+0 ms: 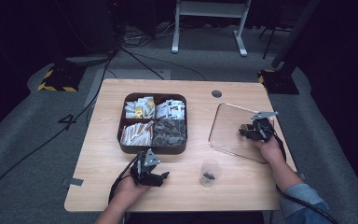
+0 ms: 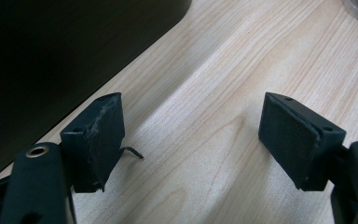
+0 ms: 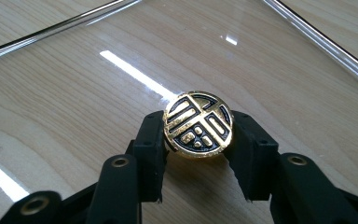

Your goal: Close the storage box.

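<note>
My right tongs (image 3: 198, 140) pinch the gold-and-black disc (image 3: 198, 125) by its rim over the glass tray (image 1: 223, 140); it looks small, stiff, slippery; left tongs (image 2: 191, 140) gape empty above the bench (image 2: 223, 84).

Light wood table (image 1: 102, 140), round cable hole (image 1: 216, 94) near the far edge. On it: dark four-compartment box (image 1: 153, 123) of packets left of centre, clear glass tray (image 1: 228, 133) on the right, small clear cup (image 1: 210, 172) near the front edge.
</note>
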`<action>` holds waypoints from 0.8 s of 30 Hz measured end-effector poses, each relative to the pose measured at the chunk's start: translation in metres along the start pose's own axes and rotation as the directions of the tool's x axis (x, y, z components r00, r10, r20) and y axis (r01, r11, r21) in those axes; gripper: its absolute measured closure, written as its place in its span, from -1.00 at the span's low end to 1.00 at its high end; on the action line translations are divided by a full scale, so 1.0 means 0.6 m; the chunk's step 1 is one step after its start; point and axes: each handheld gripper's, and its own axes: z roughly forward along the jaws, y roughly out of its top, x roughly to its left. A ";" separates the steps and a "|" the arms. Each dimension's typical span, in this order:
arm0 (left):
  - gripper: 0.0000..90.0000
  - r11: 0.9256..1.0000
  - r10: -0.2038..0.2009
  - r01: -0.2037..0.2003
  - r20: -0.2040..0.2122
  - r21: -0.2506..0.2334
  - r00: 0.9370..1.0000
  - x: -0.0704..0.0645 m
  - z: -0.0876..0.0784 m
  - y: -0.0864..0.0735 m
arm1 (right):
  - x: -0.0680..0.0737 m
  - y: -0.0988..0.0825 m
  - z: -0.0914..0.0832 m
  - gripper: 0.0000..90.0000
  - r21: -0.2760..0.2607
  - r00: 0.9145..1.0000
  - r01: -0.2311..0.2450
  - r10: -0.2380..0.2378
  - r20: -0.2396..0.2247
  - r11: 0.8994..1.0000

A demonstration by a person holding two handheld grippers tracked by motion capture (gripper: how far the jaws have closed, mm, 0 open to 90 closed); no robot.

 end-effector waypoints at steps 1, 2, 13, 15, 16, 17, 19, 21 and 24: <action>-0.49 1.000 0.000 0.000 0.000 0.000 1.000 0.000 0.000 0.000 | 0.000 -0.001 0.000 0.31 -0.005 1.000 -0.005 0.005 -0.001 1.000; -0.49 1.000 0.000 0.000 0.000 0.000 1.000 0.000 0.000 0.000 | 0.000 -0.001 -0.001 0.31 -0.009 1.000 -0.008 0.008 -0.001 1.000; -0.49 1.000 0.000 0.000 0.000 0.000 1.000 0.000 0.000 0.000 | -0.002 0.018 -0.027 0.31 -0.061 1.000 -0.021 0.020 -0.017 0.998; -0.49 1.000 0.000 0.000 0.000 0.000 1.000 0.000 0.000 0.000 | -0.001 0.025 -0.034 0.31 -0.068 1.000 -0.015 0.014 -0.016 0.998; -0.49 1.000 0.000 0.000 0.000 0.000 1.000 0.000 0.000 0.000 | -0.001 0.028 -0.037 0.31 -0.071 1.000 -0.015 0.013 -0.018 0.997; -0.49 1.000 0.000 0.000 0.000 0.000 1.000 0.000 0.000 0.000 | 0.000 0.031 -0.039 0.31 -0.073 1.000 -0.015 0.013 -0.019 0.997; -0.49 1.000 0.000 0.000 0.000 0.000 1.000 0.000 0.000 0.000 | 0.002 0.038 -0.046 0.31 -0.078 0.999 -0.024 0.023 -0.022 0.997; -0.49 1.000 0.000 0.000 0.000 0.000 1.000 0.000 0.000 0.000 | 0.003 0.044 -0.051 0.31 -0.084 0.999 -0.042 0.040 -0.029 0.996; -0.49 1.000 0.000 0.000 0.000 0.000 1.000 0.000 0.000 0.000 | 0.004 0.051 -0.057 0.31 -0.093 0.998 -0.059 0.056 -0.038 0.994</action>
